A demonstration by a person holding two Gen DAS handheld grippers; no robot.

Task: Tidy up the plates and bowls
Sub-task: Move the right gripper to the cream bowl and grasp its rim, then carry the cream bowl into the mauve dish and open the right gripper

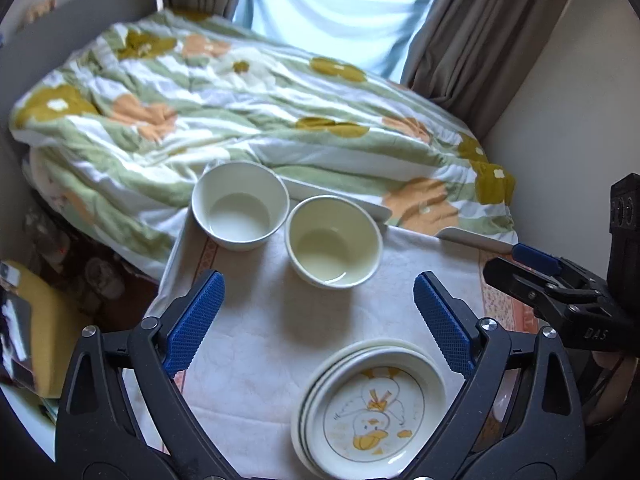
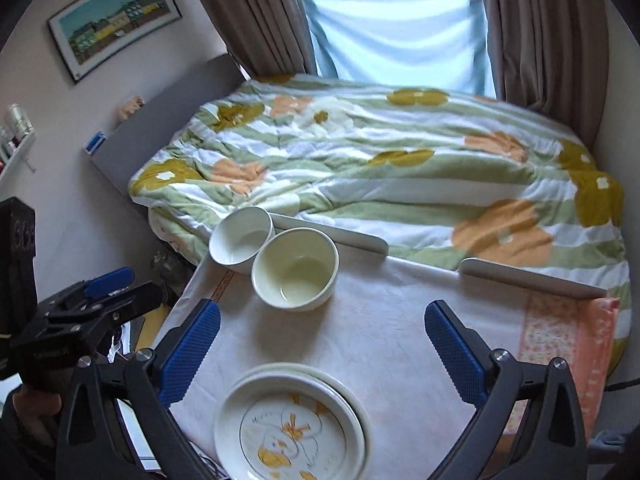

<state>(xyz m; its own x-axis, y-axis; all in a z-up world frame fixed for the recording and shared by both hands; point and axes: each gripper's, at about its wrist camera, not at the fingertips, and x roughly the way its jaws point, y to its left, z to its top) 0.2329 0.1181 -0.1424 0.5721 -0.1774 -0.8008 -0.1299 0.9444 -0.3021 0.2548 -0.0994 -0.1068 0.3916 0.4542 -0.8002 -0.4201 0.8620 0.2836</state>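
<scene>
Two empty white bowls stand side by side at the far left of a cloth-covered table [image 1: 260, 344]: the left bowl [image 1: 240, 205] [image 2: 240, 238] and the right bowl [image 1: 334, 240] [image 2: 295, 268]. A stack of plates [image 1: 372, 408] [image 2: 291, 424] with a yellow duck drawing on the top one sits at the near edge. My left gripper [image 1: 318, 320] is open and empty, above the table between bowls and plates. My right gripper [image 2: 322, 344] is open and empty, above the plates. Each gripper shows at the side of the other's view: the right gripper [image 1: 532, 268], the left gripper [image 2: 108, 284].
A bed with a flowered green, orange and white duvet [image 2: 380, 176] lies right behind the table. White rails [image 2: 532, 276] edge the table's far side. Brown curtains [image 2: 532, 32] and a window stand behind the bed. A yellow object [image 1: 44, 320] lies low at the left.
</scene>
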